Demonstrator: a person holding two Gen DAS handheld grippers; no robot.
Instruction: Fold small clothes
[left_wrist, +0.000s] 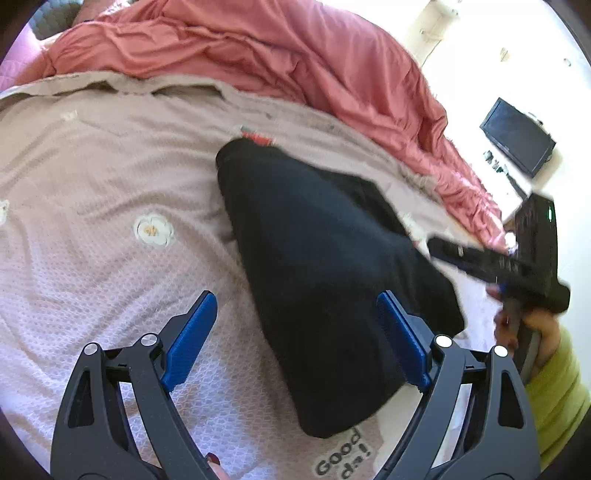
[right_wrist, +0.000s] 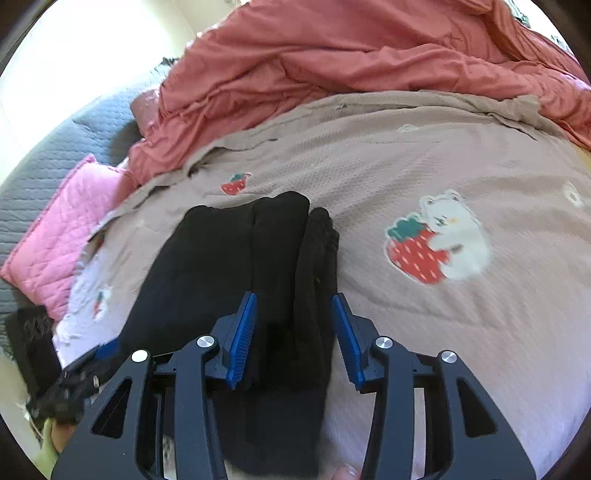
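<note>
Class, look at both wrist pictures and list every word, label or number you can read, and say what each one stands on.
"Good" with a second word under it, upside down and partly cut off, ending in "!": printed on the bedspread, at, near the black garment.
The small red tag at the garment's far end: too blurred to read.
Right wrist view: no text, only strawberry and bear prints.

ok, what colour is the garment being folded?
Black garment, plain; right wrist view shows it best.
</note>
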